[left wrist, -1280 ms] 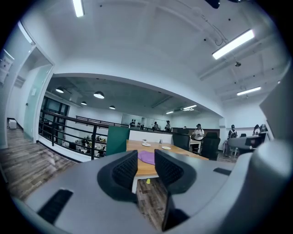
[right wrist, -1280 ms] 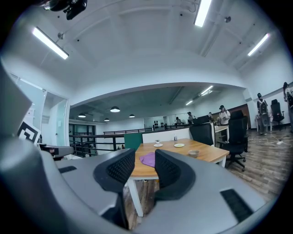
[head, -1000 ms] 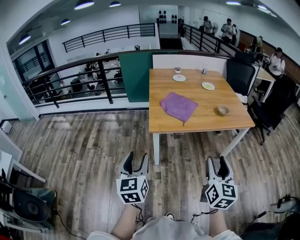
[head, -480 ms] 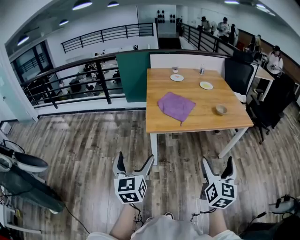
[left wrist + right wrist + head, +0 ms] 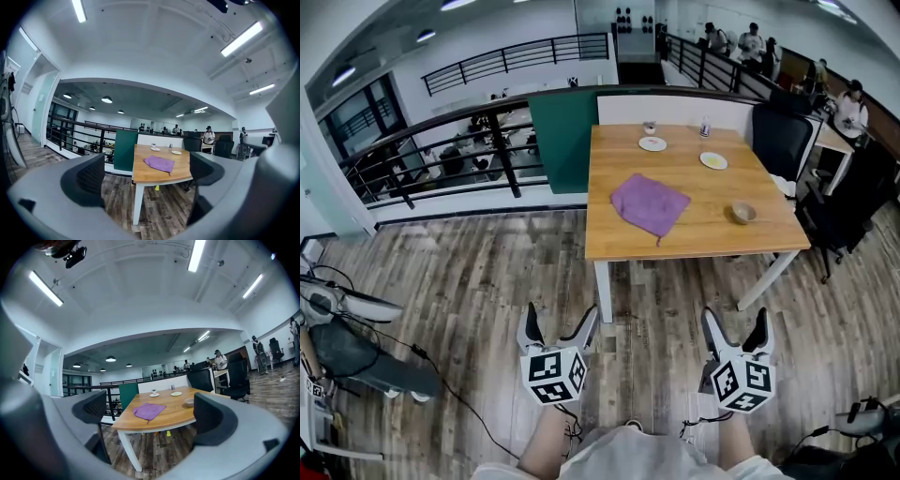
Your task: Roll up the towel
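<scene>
Both the left gripper [image 5: 560, 326] and the right gripper [image 5: 736, 326] have just swung their jaws wide open with nothing in them, hanging over the wood floor [image 5: 487, 281] well short of the tabletop [image 5: 703, 239], where the purple towel [image 5: 649, 203] lies spread out near the middle.

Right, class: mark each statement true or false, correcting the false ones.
1. The purple towel lies unrolled on the wooden table. True.
2. The left tool grips the towel. False: its jaws have just been opening, nothing between them, well short of the table.
3. A small bowl sits on the table to the towel's right. True.
4. The right tool is shut. False: its jaws have just been opening too, nothing between them.
5. The towel covers a plate. False: the white plate lies clear of it, farther back.
</scene>
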Motion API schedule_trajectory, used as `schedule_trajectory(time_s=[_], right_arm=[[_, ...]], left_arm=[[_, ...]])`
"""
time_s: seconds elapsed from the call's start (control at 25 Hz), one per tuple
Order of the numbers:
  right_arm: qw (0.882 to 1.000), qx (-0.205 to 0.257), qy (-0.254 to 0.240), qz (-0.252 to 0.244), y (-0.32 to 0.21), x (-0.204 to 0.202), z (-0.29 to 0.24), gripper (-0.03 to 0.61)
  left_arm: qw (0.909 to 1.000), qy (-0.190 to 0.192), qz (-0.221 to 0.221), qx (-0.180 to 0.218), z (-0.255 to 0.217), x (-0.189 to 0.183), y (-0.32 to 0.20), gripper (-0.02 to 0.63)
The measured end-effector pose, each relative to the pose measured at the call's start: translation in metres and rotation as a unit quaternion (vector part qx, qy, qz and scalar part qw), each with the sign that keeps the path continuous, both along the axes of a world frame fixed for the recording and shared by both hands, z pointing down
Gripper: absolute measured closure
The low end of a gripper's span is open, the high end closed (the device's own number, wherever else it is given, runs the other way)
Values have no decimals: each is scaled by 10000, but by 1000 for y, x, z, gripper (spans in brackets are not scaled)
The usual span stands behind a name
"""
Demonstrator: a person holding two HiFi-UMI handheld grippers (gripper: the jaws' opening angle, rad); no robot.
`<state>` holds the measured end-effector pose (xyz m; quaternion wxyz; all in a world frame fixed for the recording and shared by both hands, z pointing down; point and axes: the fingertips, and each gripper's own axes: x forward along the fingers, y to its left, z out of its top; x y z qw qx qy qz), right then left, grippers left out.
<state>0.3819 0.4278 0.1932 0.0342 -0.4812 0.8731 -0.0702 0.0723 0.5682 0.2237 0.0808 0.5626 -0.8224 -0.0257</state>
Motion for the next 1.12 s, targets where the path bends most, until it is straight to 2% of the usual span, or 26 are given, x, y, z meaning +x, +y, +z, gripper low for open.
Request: schedule_trajectory(time_s=[0.32, 0.6, 0.84, 1.12], right_arm=[[9996, -281, -17, -48, -40, 2, 20, 5], [9991, -429, 38, -31, -70, -9, 29, 5], [9987, -504, 89, 57, -101, -32, 37, 6], [9986, -462, 103, 253, -146, -75, 26, 11]], left_arm=[[9998, 41, -58, -195, 12, 3, -30, 60], [9997, 60, -60, -234, 13, -10, -62, 60], [9993, 215, 74, -294, 28, -36, -101, 60], [9990, 200, 281, -276, 23, -87, -156, 60]])
